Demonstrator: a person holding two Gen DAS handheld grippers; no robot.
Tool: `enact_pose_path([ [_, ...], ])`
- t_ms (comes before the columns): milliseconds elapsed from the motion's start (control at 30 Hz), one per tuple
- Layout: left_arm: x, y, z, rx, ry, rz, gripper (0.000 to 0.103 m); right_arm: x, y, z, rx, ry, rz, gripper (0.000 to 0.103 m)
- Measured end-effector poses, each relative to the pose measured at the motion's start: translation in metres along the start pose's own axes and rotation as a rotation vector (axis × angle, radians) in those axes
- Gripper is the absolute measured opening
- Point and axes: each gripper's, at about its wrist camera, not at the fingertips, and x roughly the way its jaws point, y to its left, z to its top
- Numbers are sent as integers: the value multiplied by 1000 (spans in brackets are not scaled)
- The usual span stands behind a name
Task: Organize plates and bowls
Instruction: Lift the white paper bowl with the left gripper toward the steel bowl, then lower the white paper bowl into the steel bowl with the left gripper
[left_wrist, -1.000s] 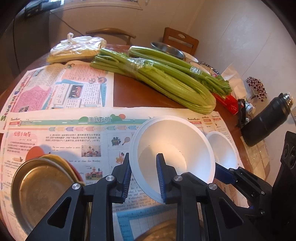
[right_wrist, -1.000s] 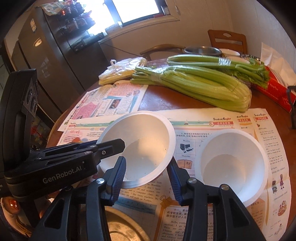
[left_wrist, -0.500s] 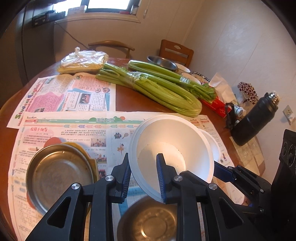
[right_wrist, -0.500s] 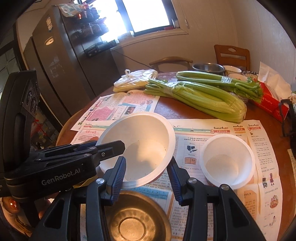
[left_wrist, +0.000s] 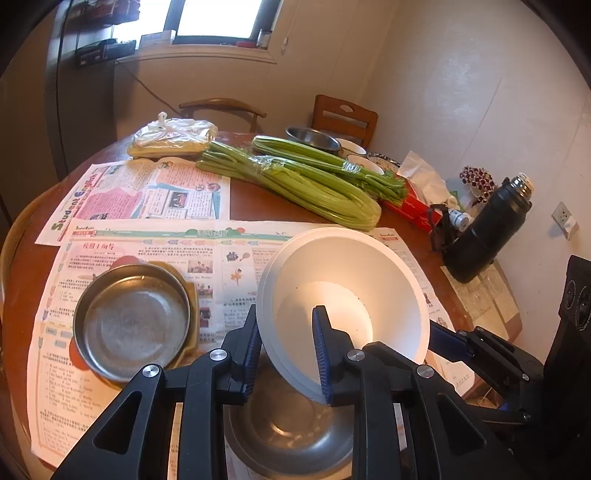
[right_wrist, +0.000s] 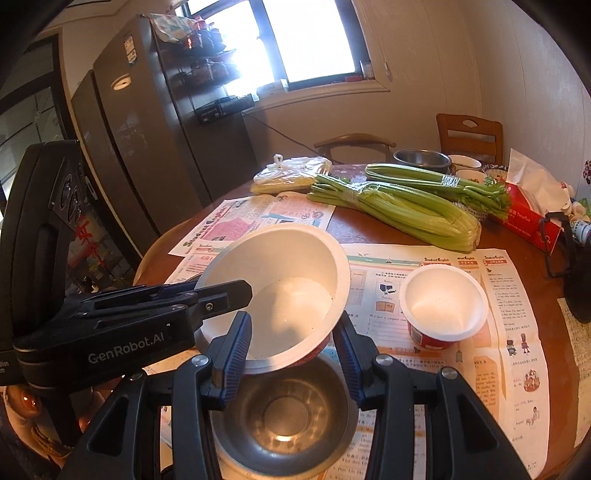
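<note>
Left gripper (left_wrist: 286, 350): pinched the rim of the large white bowl (left_wrist: 343, 295).
Right gripper (right_wrist: 291, 350): spread, empty.
Advice: lower it level into the steel bowl (right_wrist: 284, 417), then release.

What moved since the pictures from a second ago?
The left tool has lifted the big white bowl up off the newspaper, and it now hangs over the steel bowl. The tool's grip on the bowl's rim has not changed. The right tool stays open. The small white bowl, steel plate and celery stayed put.
</note>
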Motion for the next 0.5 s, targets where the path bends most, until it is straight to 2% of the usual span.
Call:
enact_pose_path([
  [500,-1,-1,-32,-16,43,21,26,-10,6,-27,-36,49,10,46],
])
